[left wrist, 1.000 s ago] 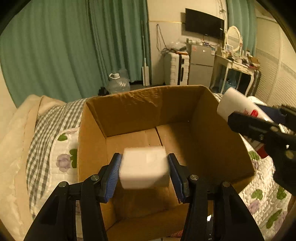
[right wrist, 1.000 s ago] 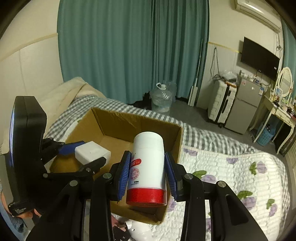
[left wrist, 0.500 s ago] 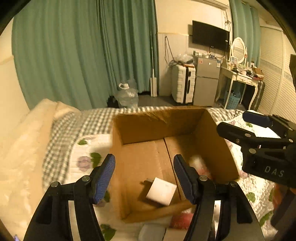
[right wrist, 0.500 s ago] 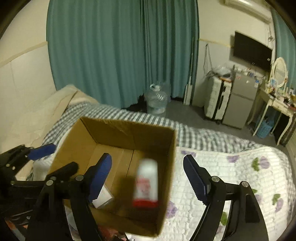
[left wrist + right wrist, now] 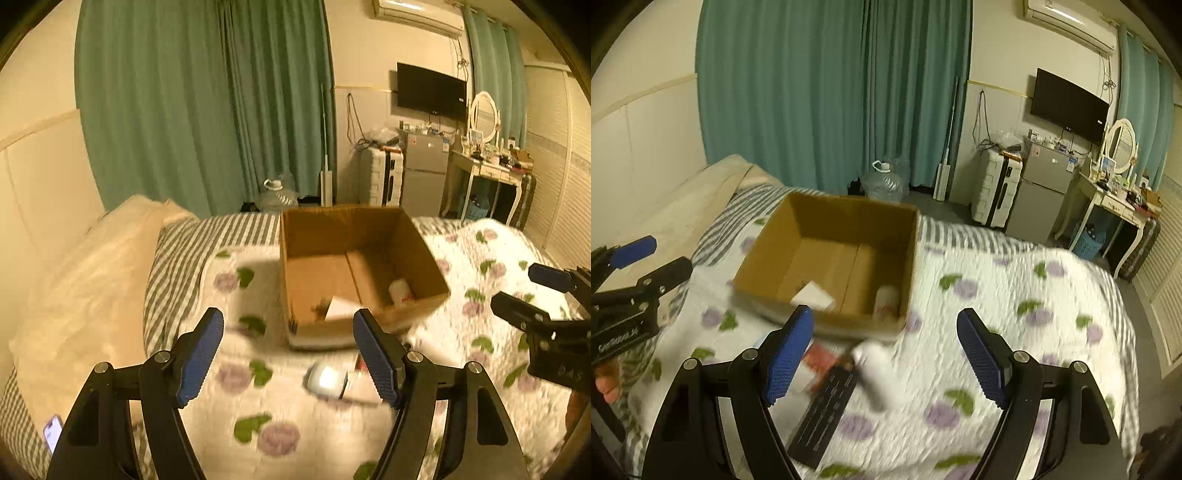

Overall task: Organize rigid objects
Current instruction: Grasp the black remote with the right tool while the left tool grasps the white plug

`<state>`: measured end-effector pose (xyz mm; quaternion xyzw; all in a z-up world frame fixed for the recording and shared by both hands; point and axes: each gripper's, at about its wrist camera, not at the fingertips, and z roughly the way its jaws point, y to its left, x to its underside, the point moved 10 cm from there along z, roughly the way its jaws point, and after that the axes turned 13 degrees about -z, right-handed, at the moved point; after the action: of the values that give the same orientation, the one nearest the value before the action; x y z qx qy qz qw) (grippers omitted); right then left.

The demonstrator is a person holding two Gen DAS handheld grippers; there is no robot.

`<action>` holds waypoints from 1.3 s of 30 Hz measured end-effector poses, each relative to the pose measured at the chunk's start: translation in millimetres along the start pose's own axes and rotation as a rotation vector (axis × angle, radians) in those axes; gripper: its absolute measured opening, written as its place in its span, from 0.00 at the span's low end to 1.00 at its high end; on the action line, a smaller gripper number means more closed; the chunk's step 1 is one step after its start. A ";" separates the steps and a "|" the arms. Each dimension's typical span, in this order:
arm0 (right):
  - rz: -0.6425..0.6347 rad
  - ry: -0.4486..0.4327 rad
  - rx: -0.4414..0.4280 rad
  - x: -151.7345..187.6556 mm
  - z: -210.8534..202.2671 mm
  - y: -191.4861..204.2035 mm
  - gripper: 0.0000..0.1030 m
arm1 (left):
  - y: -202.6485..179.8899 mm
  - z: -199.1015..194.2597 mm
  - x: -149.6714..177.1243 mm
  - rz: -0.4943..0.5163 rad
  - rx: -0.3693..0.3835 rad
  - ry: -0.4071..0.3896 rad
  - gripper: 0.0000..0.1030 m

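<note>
An open cardboard box (image 5: 413,236) (image 5: 757,251) stands on the quilted bed. Inside lie a white block (image 5: 341,308) (image 5: 812,295) and a white bottle with a red label (image 5: 399,290) (image 5: 886,301). My left gripper (image 5: 288,354) is open and empty, pulled back in front of the box; it also shows at the left of the right wrist view (image 5: 646,258). My right gripper (image 5: 886,358) is open and empty; it also shows in the left wrist view (image 5: 532,291). On the quilt before the box lie a small white object (image 5: 327,380), a white bottle (image 5: 877,373), a black flat pack (image 5: 827,410) and a red-and-white item (image 5: 820,356).
A cream pillow (image 5: 85,280) and a striped sheet (image 5: 173,266) lie left of the box. A phone (image 5: 51,435) lies at the bed's left edge. Beyond the bed are a water jug (image 5: 884,181), a suitcase (image 5: 995,192), a small fridge (image 5: 1041,192) and a dressing table (image 5: 1108,206).
Both grippers opened above the box and dropped the white block and the red-label bottle into it. Both have since pulled back and up from the box.
</note>
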<state>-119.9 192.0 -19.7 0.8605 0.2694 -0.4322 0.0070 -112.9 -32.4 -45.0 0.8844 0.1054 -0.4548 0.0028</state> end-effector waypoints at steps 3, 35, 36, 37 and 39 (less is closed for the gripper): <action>-0.009 0.001 -0.008 19.4 -2.9 18.8 0.77 | 2.5 3.9 21.3 -0.008 0.000 0.021 0.73; 0.007 0.215 -0.137 109.8 85.8 69.9 0.25 | -3.3 73.6 111.3 0.029 0.035 0.211 0.73; 0.000 0.203 -0.128 105.5 83.4 66.3 0.24 | -8.6 75.8 113.0 0.033 0.051 0.224 0.73; -0.008 0.189 -0.118 100.8 79.9 60.2 0.24 | -13.0 78.2 114.1 0.035 0.065 0.235 0.73; -0.025 0.185 -0.117 94.8 78.3 53.1 0.22 | -25.0 85.3 118.0 0.044 0.091 0.259 0.73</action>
<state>-107.3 170.9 -151.3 0.8914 0.3044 -0.3348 0.0268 -119.6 5.2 -187.8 0.9370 0.0646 -0.3408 -0.0409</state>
